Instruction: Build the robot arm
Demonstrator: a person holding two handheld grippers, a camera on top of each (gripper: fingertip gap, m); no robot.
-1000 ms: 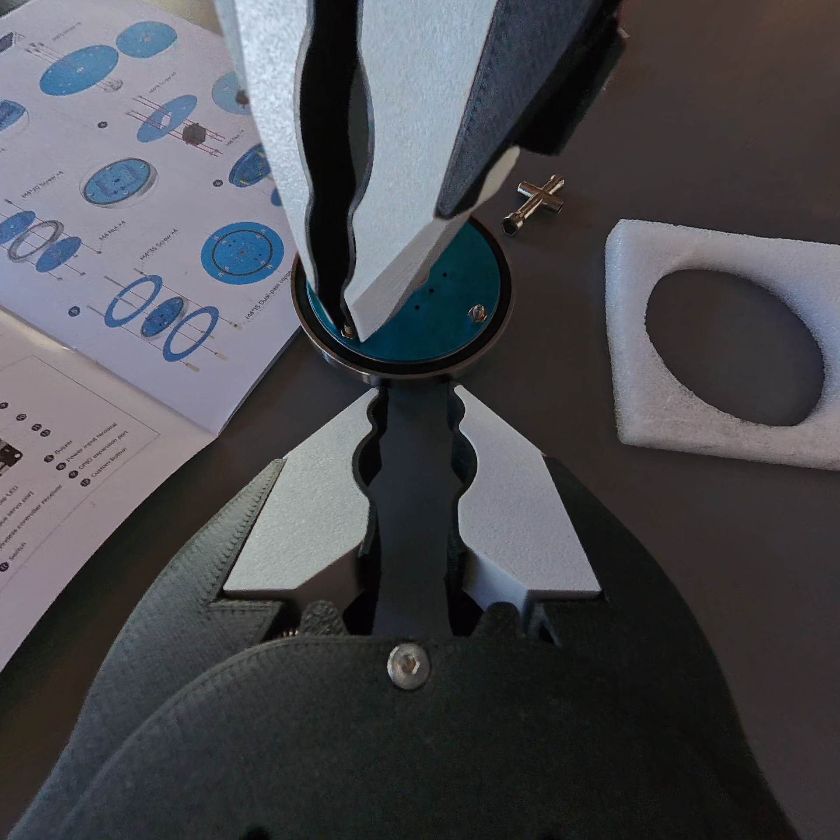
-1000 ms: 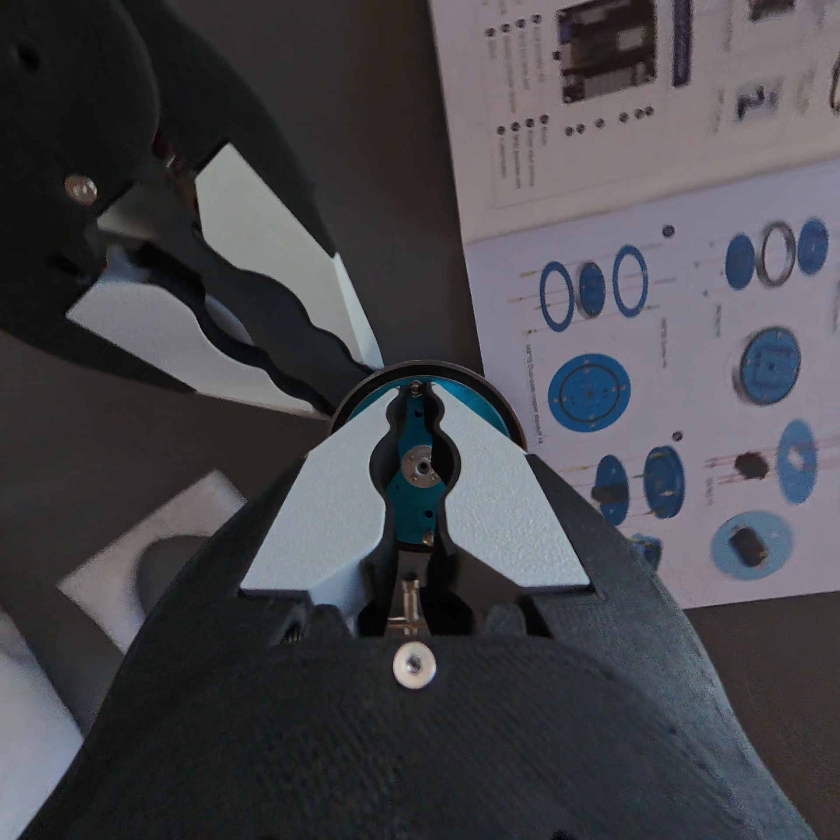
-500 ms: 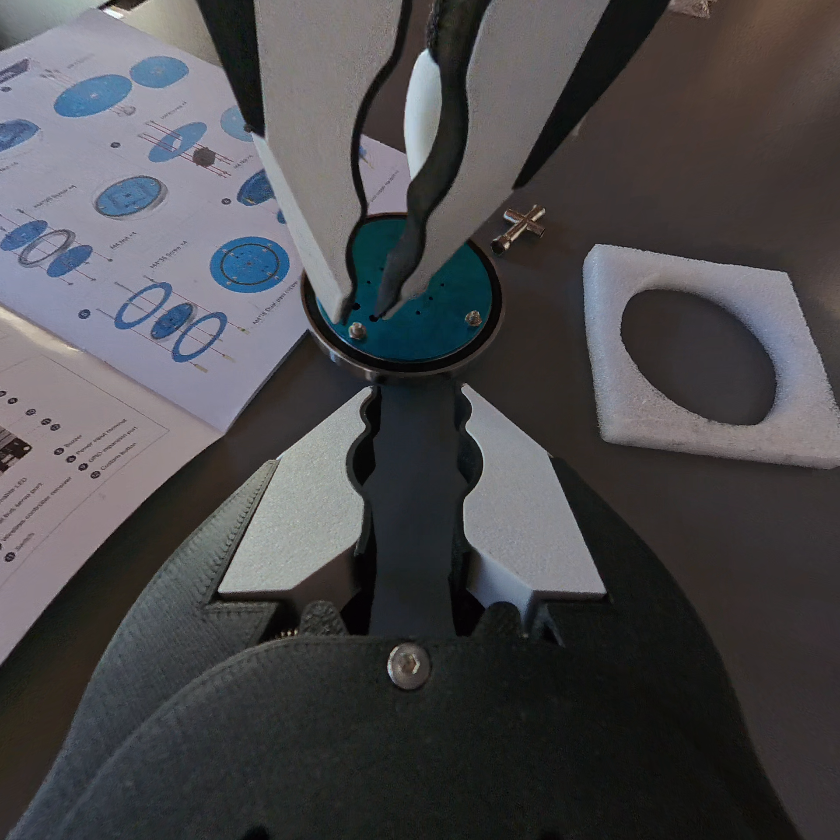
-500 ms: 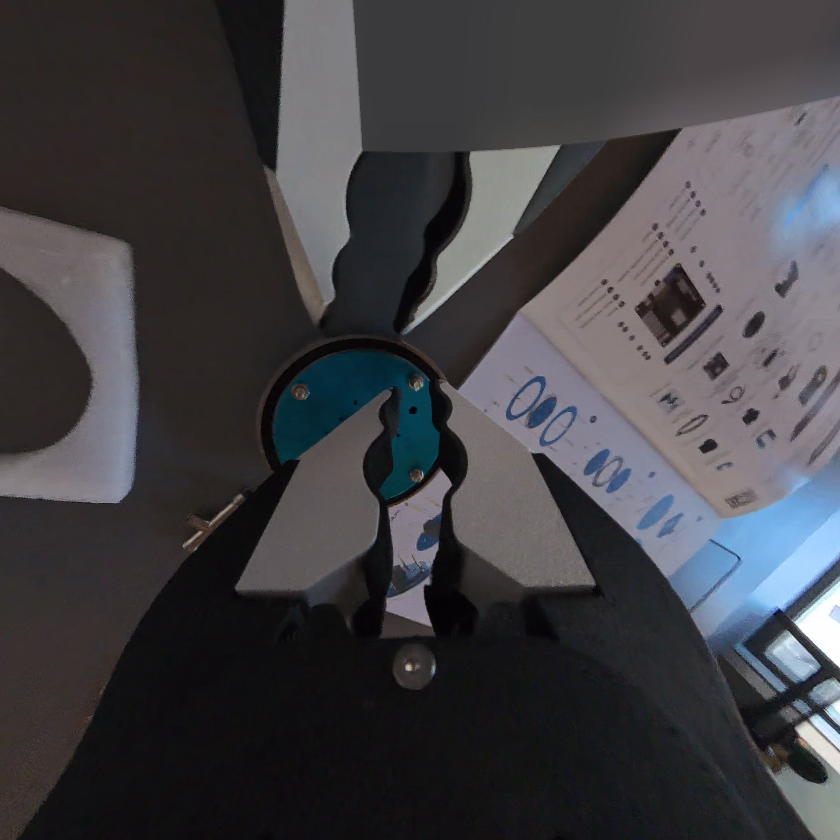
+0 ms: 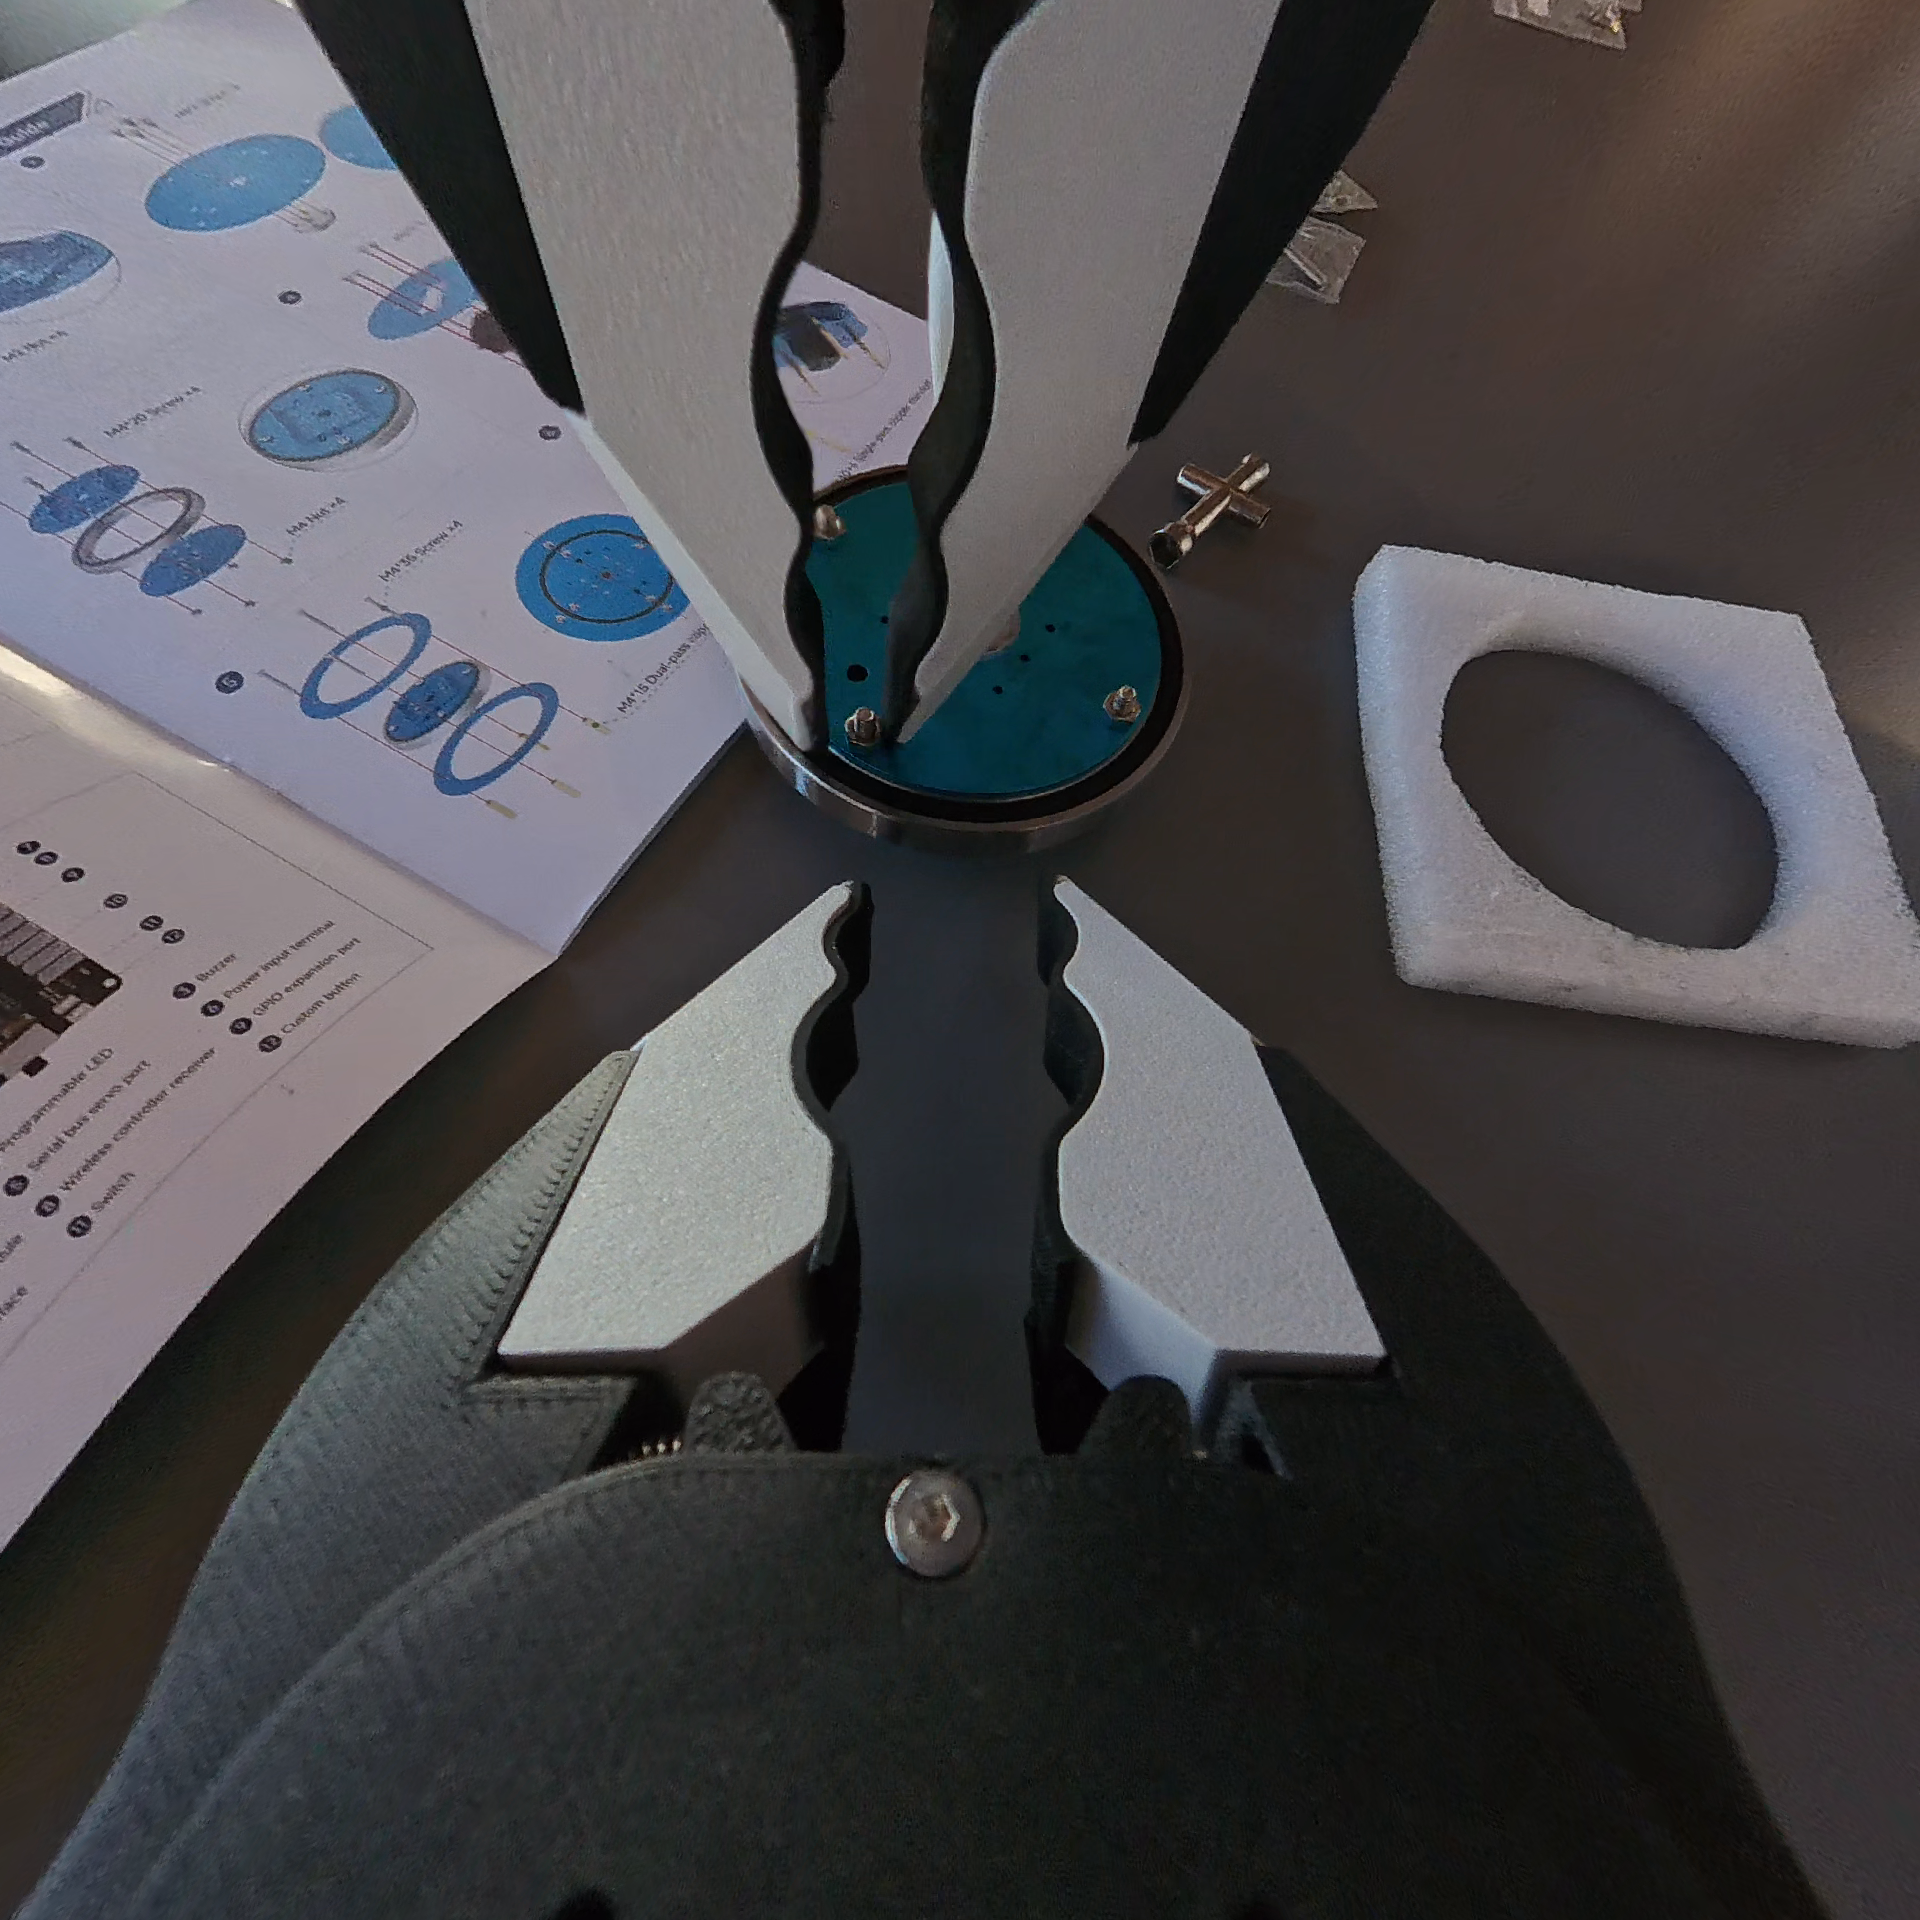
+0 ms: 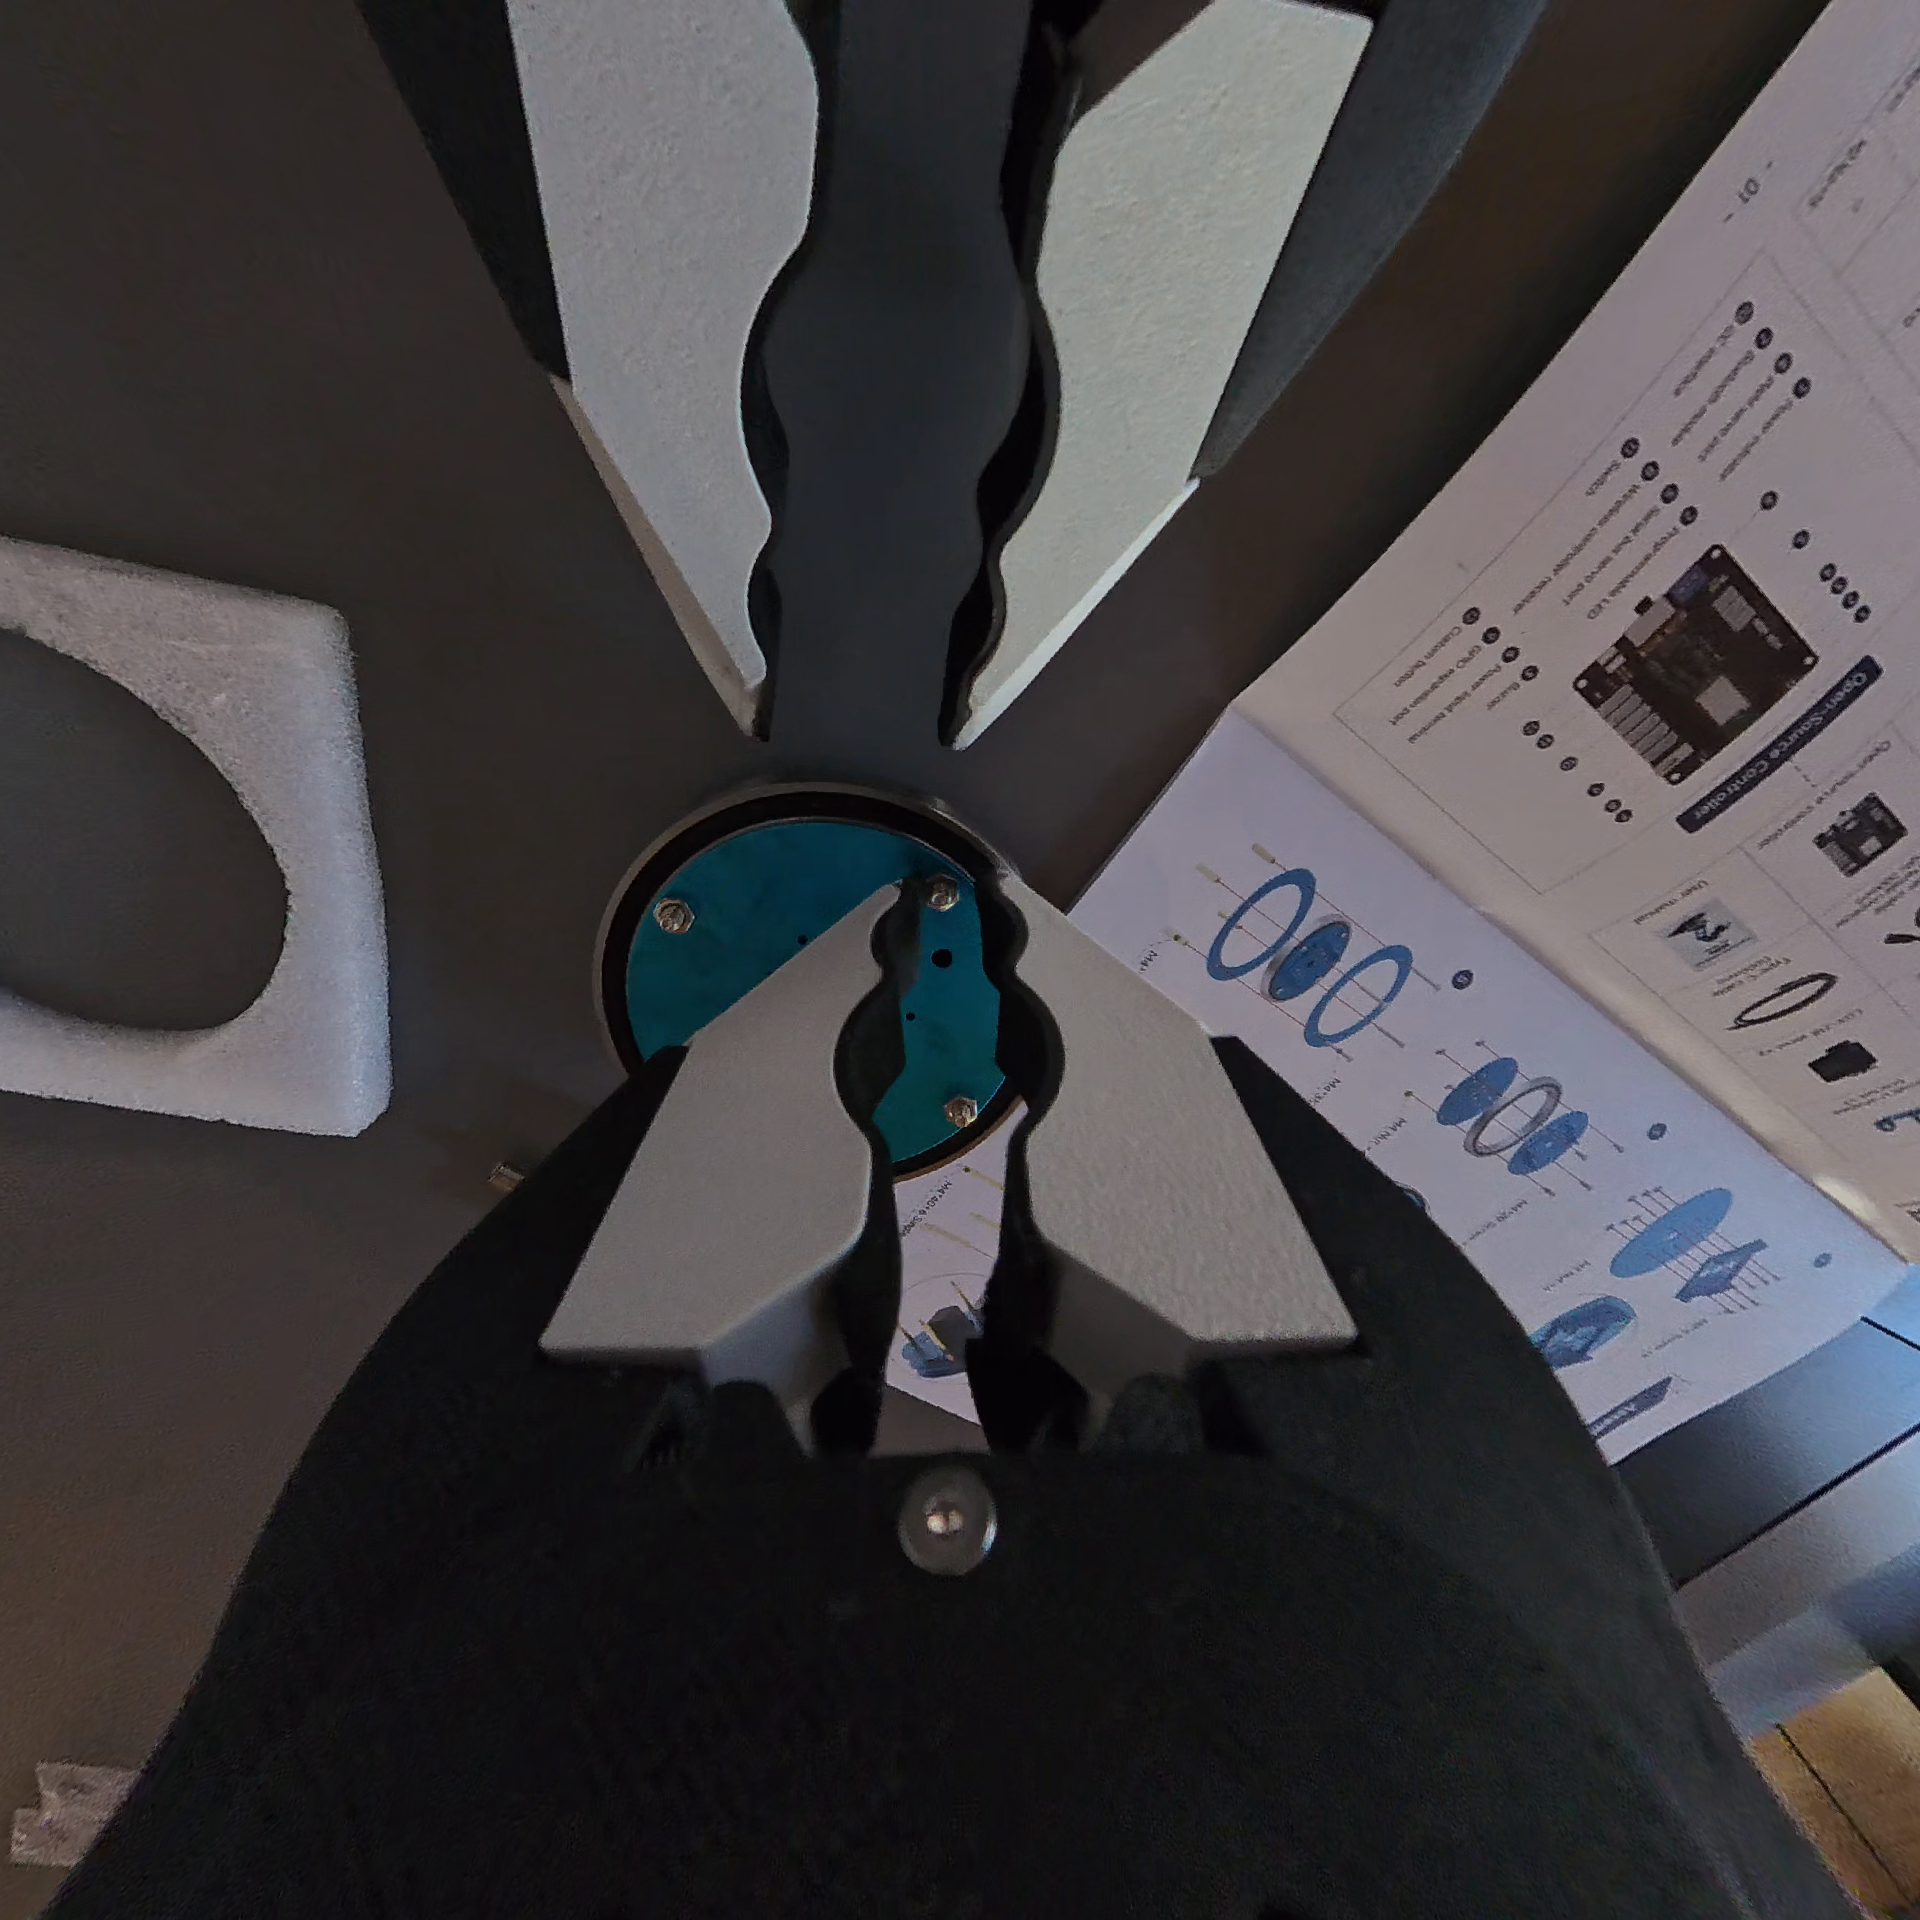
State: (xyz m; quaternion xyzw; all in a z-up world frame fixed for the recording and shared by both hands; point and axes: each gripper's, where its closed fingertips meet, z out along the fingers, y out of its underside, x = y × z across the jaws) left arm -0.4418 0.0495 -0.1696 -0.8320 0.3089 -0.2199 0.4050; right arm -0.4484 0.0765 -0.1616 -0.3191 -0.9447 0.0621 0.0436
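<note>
A round blue plate point(image 5: 1029, 707) sits in a metal ring point(image 5: 935, 821) on the dark table, with small nuts near its edge. My right gripper point(image 6: 948, 888) reaches down onto the plate and its tips are closed on one nut point(image 6: 940, 891) at the plate's edge. In the left wrist view it point(image 5: 857, 732) comes in from the top onto the same nut point(image 5: 862, 724). My left gripper point(image 5: 956, 899) is open and empty, its tips just short of the ring's near side. It also shows at the top of the right wrist view point(image 6: 857, 727).
A white foam square point(image 5: 1621, 790) with a round hole lies right of the ring. A small cross-shaped metal wrench point(image 5: 1216, 509) lies behind the ring. Printed instruction sheets point(image 5: 312, 520) cover the table on the left. Small clear bags point(image 5: 1320, 239) lie at the back right. From either gripper's tips it is about 12 cm to the small cross-shaped metal wrench point(image 5: 1216, 509).
My right gripper has swung a long way round the nut while staying on it. The blue plate has stayed put. My left gripper has hardly moved.
</note>
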